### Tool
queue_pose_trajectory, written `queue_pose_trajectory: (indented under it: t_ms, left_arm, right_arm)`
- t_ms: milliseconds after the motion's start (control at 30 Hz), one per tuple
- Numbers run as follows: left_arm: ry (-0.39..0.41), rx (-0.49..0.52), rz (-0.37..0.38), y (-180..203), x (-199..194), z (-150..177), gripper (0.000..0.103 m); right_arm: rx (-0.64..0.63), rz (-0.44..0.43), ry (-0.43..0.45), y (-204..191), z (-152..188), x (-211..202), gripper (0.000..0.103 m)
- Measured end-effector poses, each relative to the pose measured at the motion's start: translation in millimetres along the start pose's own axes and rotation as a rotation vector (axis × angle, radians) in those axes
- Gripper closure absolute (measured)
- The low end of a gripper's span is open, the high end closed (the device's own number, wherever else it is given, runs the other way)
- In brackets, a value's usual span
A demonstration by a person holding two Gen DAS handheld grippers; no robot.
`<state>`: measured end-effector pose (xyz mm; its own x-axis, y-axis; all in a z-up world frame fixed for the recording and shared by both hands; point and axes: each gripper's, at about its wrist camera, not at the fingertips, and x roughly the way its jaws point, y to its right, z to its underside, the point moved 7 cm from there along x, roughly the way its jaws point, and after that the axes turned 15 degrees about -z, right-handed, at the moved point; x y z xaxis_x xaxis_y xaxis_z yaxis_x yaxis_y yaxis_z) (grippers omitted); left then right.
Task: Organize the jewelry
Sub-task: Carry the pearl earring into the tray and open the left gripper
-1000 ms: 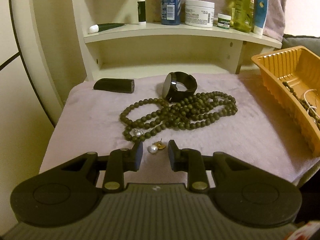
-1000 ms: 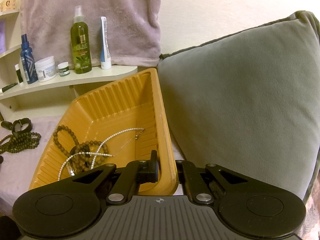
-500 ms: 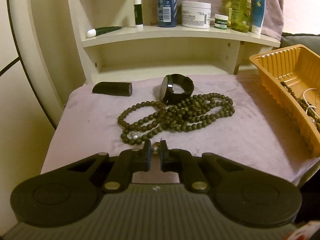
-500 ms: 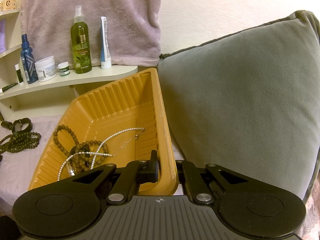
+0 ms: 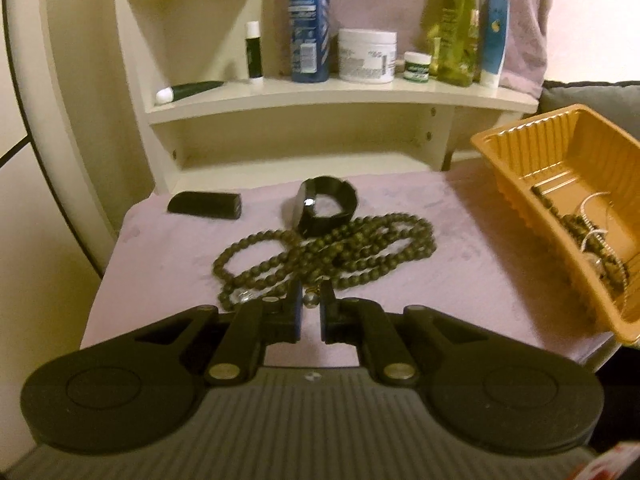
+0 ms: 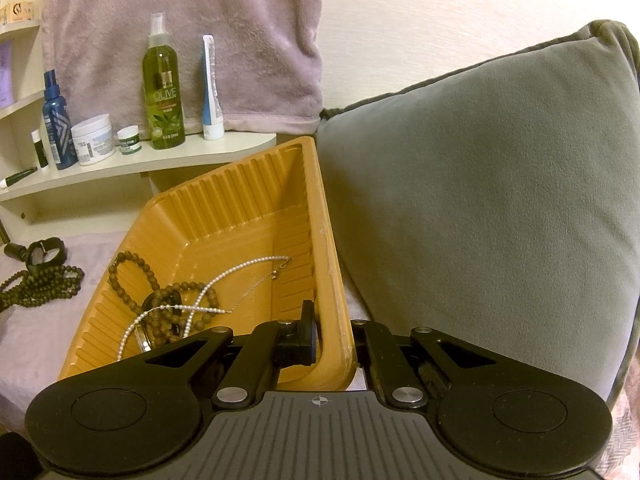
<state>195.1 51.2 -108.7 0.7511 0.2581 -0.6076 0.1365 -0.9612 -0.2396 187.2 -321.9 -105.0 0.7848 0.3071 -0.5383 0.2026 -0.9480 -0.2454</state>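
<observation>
Pinching entry: left claw [image 5: 310,303] nearly closed on pearl earring [image 5: 310,299], just off the bead necklace [image 5: 332,254] on the surface. Right claw [image 6: 334,334] clamps tray [image 6: 332,280] wall. Risks: the small stud slips free; the fingers snag adjacent beads; the tilted tray spills its contents.

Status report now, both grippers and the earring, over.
Left gripper shut on pearl earring, above the towel. Right gripper clamps orange tray wall. Bead necklace lies just ahead.
</observation>
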Motion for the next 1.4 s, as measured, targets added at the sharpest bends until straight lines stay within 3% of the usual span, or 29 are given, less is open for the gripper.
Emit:
queue_pose_trajectory:
  t_ms: [500, 933, 1300, 1333, 1400]
  left_arm:
    - [0.058, 0.004, 0.166, 62.5, -34.4, -35.0, 0.096]
    - [0.064, 0.075, 0.433, 152.0, -74.9, -43.9, 0.096]
    - [0.034, 0.152, 0.487, 178.2, -81.7, -26.7, 0.096]
    - [0.03, 0.156, 0.486, 179.2, -82.1, -25.4, 0.095]
    - [0.035, 0.15, 0.484, 177.9, -81.3, -25.5, 0.076]
  right_arm:
    - [0.001, -0.003, 0.006, -3.9, -2.7, -1.6, 0.098]
    - [0.009, -0.009, 0.01, -2.6, -2.1, -2.4, 0.098]
    - [0.013, -0.012, 0.011, -2.7, -2.5, -2.7, 0.098]
    - [0.013, -0.012, 0.011, -2.6, -2.5, -2.8, 0.098]
    - [0.013, -0.012, 0.011, -2.5, -2.5, -2.8, 0.098]
